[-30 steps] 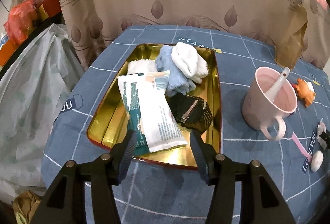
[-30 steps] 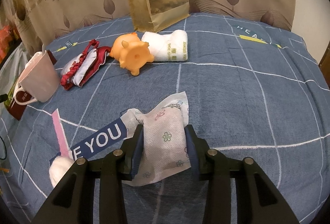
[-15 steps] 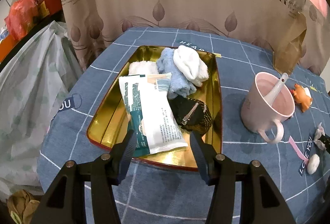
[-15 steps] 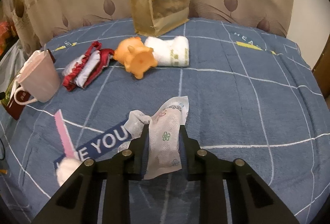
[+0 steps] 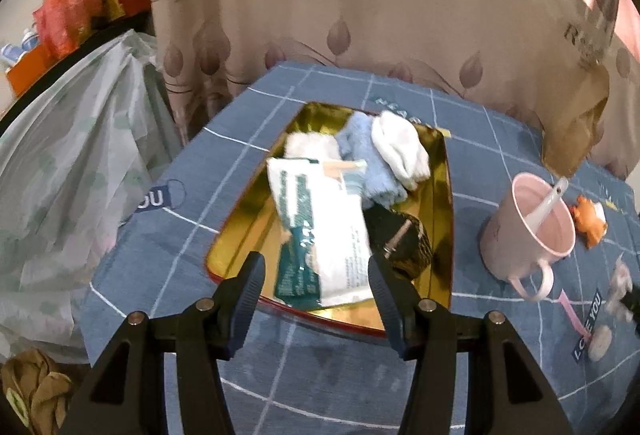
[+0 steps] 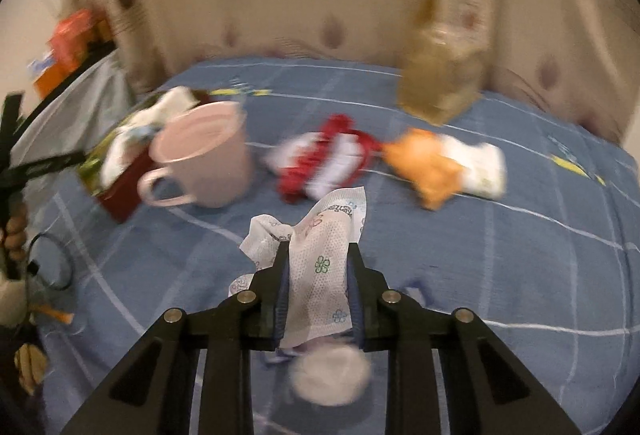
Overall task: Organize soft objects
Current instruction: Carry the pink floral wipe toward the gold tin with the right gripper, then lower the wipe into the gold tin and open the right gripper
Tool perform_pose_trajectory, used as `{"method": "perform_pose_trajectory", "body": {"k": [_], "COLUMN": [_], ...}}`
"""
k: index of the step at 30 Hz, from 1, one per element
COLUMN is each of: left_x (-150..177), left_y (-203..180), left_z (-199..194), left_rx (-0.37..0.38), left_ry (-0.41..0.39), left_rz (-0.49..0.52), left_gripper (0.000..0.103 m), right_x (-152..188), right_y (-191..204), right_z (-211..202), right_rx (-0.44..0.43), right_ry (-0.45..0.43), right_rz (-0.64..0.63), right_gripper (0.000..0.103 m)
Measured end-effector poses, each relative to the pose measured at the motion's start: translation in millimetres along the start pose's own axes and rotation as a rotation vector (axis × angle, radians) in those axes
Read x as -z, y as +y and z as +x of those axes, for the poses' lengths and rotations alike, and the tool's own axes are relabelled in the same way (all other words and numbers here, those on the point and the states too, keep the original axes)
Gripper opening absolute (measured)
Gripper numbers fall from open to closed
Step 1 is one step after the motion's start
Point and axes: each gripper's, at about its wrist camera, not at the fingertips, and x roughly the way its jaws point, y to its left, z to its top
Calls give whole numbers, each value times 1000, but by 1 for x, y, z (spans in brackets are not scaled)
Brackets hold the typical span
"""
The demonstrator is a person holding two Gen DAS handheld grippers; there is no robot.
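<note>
— Any room to move?
— Open blue cloth at right. The right gripper, jaws just closed, clamps a floral white packet; the left gripper gapes, empty.
— The tray?
— The gold tray holds a wipes pack, socks, a dark pouch; a spoon in the pink mug.

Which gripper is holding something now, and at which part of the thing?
The right gripper is shut on the white flower-printed packet, pinched across its middle. The left gripper is open and holds nothing.
</note>
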Motion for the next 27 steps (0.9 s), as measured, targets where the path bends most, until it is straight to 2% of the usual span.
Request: {"method": "perform_pose_trajectory", "body": {"k": [8, 15, 23, 27], "left_x": [-5, -6, -7, -7], "left_y": [28, 48, 74, 78], "left_z": [-8, -12, -16, -15], "left_rx": [-15, -8, 0, 6], "left_ry": [-20, -31, -45, -44], "left_rz": [-79, -140, -226, -241], "left_gripper": [55, 55, 55, 55], "right_x": [-19, -55, -89, -101], "right_y": [86, 161, 213, 227], "right_z": [13, 39, 75, 97], "right_rx": [-155, -263, -280, -249], "right_ry": [15, -5, -6, 6], "right_rz": [-164, -264, -320, -330], "right_gripper": [23, 23, 23, 23]}}
